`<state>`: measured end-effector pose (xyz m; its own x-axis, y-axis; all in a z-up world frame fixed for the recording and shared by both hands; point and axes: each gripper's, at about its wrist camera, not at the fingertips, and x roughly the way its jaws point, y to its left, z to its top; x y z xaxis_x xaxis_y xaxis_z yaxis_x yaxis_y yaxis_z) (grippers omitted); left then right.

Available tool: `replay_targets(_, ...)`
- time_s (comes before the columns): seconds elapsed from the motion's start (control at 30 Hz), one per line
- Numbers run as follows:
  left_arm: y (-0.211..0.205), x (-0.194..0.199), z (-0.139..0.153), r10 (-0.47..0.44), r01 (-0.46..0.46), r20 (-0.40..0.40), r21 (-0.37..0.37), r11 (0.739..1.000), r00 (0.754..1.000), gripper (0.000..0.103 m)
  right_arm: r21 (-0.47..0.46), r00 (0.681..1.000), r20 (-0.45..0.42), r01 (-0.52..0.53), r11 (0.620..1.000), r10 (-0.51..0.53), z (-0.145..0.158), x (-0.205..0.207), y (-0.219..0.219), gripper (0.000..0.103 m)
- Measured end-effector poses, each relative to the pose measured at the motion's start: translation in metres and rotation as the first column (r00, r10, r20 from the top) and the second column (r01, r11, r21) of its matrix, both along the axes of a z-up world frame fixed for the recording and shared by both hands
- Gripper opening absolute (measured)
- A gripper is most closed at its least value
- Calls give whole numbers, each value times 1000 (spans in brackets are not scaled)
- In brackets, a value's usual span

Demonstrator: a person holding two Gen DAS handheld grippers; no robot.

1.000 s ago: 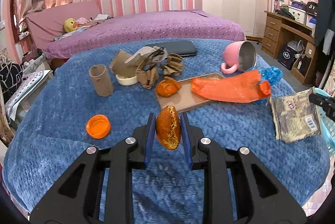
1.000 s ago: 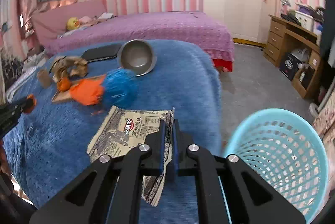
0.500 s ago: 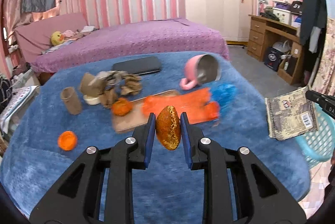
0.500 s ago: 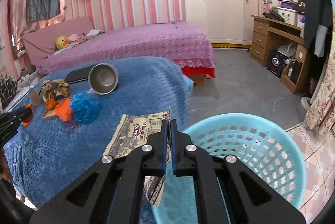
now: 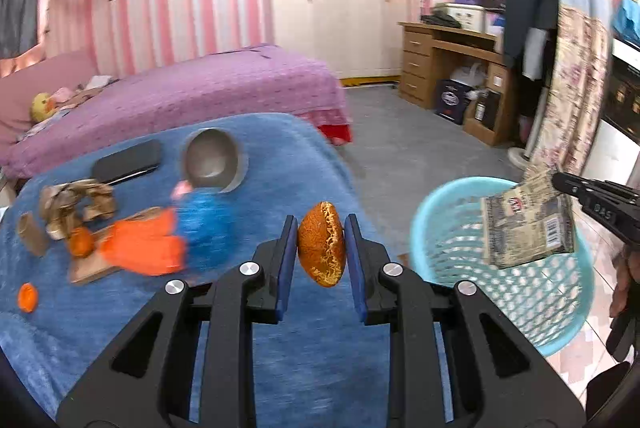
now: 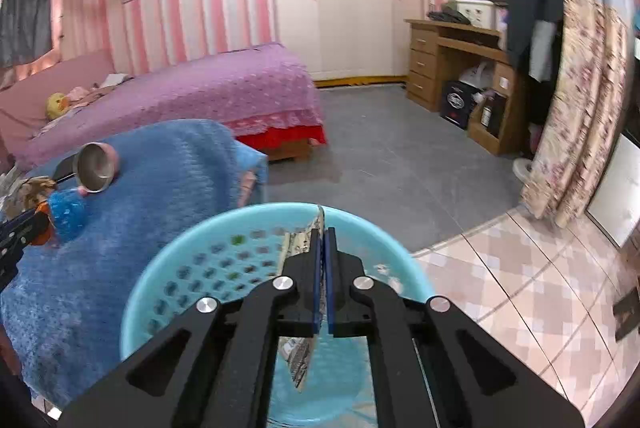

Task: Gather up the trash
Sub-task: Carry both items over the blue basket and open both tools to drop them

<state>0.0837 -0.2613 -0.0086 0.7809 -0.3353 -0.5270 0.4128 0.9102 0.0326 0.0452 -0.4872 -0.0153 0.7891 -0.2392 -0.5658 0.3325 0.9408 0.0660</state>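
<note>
Over the pale blue basket (image 6: 168, 280) beside the blue-covered tabletop (image 5: 280, 360), right hand-held gripper (image 6: 322, 232) clamps a printed wrapper (image 5: 528, 228) above its opening, left hand-held gripper (image 5: 320, 228) pinches an orange-brown peel (image 5: 321, 250) over the tabletop.

I see pink-striped walls (image 6: 192, 27), a purple-covered bed (image 6: 208, 95) centre-left, a wooden desk (image 6: 452, 63) right, and grey floor (image 6: 384, 163).
</note>
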Motion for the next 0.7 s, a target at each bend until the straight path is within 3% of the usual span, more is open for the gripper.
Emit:
replay_targets(0.23, -57, -9, -17, -80, 80, -42, 10, 997, 996, 23, -10, 999, -10, 31, 999, -31, -3, -4, -15, 2)
replay_targets(0.4, -81, -6, -23, -100, 101, -58, 22, 995, 993, 23, -47, 999, -30, 24, 999, -25, -6, -2, -15, 2)
replay_targets(0.53, -92, 1, -24, -101, 103, -67, 30, 994, 993, 26, -22, 999, -28, 34, 999, -34, -7, -8, -24, 2)
replay_targets(0.57, -94, 3, -24, -101, 103, -75, 25, 994, 992, 29, -21, 999, -28, 35, 999, -35, -8, -9, -25, 2)
replay_targets(0.63, -95, 7, -23, -109, 110, -95, 12, 994, 989, 54, -18, 999, -29, 35, 999, -36, -8, -9, -25, 2)
replay_targets(0.67, -94, 9, -22, -101, 102, -97, 9, 995, 990, 72, -17, 999, -30, 34, 999, -35, -8, -9, -25, 2)
replay_targets(0.7, -92, 9, -20, -88, 89, -87, 8, 996, 992, 77, -18, 999, -31, 33, 999, -34, -8, -9, -25, 2)
